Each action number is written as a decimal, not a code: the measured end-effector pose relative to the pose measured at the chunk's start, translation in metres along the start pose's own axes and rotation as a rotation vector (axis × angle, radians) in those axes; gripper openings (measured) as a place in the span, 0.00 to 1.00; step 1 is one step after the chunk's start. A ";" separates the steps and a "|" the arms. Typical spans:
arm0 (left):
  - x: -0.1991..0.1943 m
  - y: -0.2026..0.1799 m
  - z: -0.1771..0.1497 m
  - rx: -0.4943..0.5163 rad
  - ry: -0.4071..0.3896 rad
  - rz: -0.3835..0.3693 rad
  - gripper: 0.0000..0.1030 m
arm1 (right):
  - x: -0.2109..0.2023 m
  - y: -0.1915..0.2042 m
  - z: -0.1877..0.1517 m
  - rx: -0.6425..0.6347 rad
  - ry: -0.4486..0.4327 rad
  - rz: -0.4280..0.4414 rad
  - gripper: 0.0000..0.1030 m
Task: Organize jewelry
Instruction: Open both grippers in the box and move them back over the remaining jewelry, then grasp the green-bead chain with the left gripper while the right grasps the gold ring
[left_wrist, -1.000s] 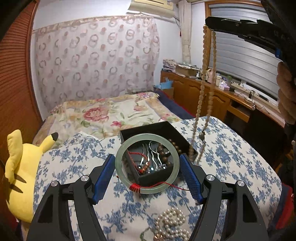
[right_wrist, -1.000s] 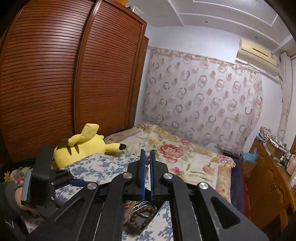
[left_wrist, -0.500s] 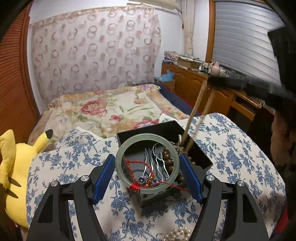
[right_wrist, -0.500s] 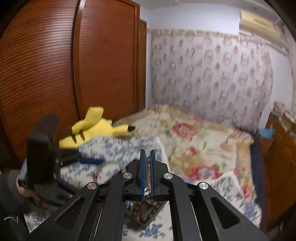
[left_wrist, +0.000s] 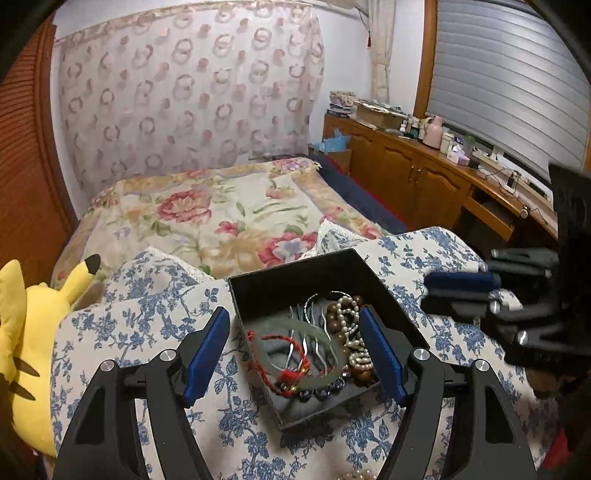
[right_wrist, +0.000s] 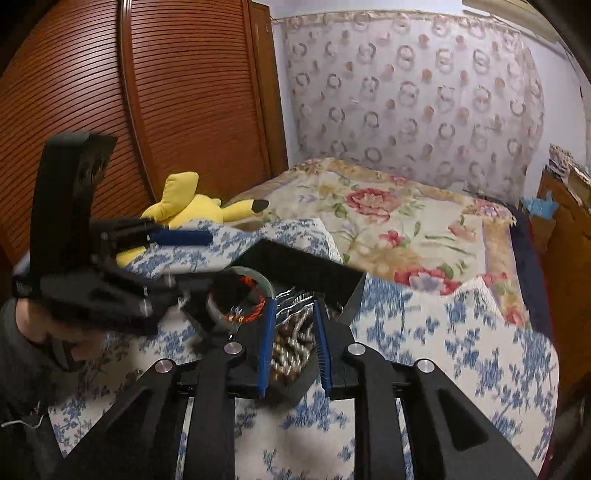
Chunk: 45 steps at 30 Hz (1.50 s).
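A black jewelry box (left_wrist: 295, 269) sits on the blue-flowered cloth (left_wrist: 147, 314). In it lie a green jade bangle (left_wrist: 314, 332) with red cord, silver hairpins, brown beads and a pale bead necklace (left_wrist: 351, 332). My left gripper (left_wrist: 295, 354) is open and empty, its jaws on either side of the box. My right gripper (right_wrist: 293, 343) is open and empty just above the box (right_wrist: 306, 258), with the beads (right_wrist: 291, 347) below its jaws. It shows blurred at the right of the left wrist view (left_wrist: 461, 291). The bangle (right_wrist: 240, 295) shows blurred beside the left gripper (right_wrist: 177, 258).
A yellow plush toy (left_wrist: 22, 332) lies at the cloth's left edge. A pearl strand (left_wrist: 354, 474) lies on the cloth near me. A floral bed (left_wrist: 221, 210) is behind, a wooden dresser (left_wrist: 424, 177) at right, a wardrobe (right_wrist: 166, 110) at left.
My left gripper opened and let the jade bangle drop into the box. My right gripper came down, opened and left the long bead necklace in the box.
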<state>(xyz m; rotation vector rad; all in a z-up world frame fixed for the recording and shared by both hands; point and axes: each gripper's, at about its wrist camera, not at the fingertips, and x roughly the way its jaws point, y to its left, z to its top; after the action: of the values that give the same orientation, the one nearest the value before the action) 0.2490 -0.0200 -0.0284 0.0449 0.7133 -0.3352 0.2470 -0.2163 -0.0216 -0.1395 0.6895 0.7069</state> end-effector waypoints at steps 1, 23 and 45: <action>-0.002 0.001 0.000 -0.002 0.003 0.000 0.72 | -0.002 0.001 -0.003 0.000 0.005 -0.001 0.22; -0.053 0.027 -0.109 -0.074 0.250 0.028 0.53 | -0.002 0.046 -0.076 -0.017 0.172 -0.002 0.22; -0.047 0.019 -0.133 -0.122 0.259 0.044 0.05 | 0.000 0.063 -0.092 -0.045 0.197 -0.012 0.22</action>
<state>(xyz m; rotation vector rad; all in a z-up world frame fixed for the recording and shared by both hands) 0.1376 0.0319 -0.1007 -0.0117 0.9862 -0.2450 0.1576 -0.2000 -0.0857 -0.2569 0.8609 0.7034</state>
